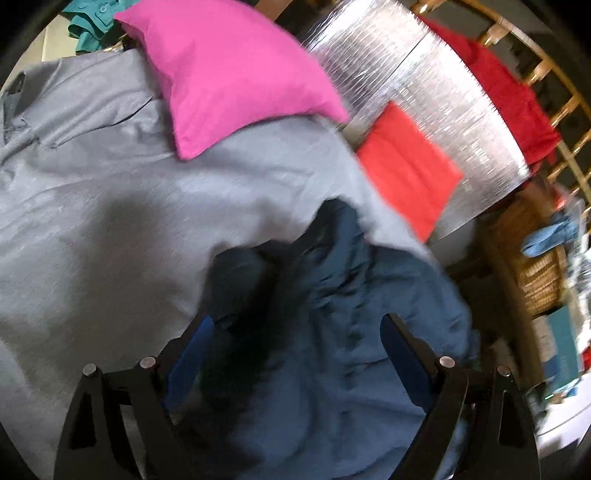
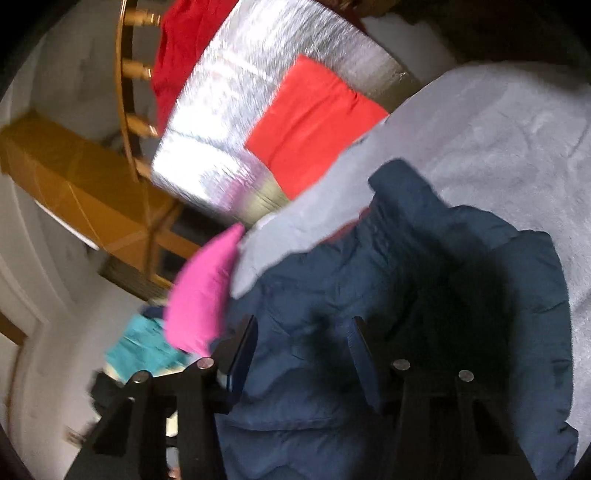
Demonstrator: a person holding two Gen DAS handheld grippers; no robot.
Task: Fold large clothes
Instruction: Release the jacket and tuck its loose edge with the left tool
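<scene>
A dark navy garment [image 1: 351,295] lies crumpled on a grey bed sheet [image 1: 110,203]. My left gripper [image 1: 295,332] hangs over it with its jaws wide apart, and the cloth lies below them untouched by the blue pads [image 1: 188,354]. In the right wrist view the same navy garment [image 2: 424,258] spreads over the grey sheet [image 2: 498,129]. My right gripper [image 2: 301,343] is above it, jaws apart by a moderate gap, the fabric below and nothing pinched.
A pink pillow [image 1: 229,74] rests on the sheet. A folded red cloth [image 1: 406,173] lies on a silver mat [image 1: 424,81], with a dark red cloth [image 1: 509,92] near a wooden rail [image 1: 569,103]. A teal garment [image 1: 88,26] lies further off, and a wicker basket [image 1: 535,258] stands beside the bed.
</scene>
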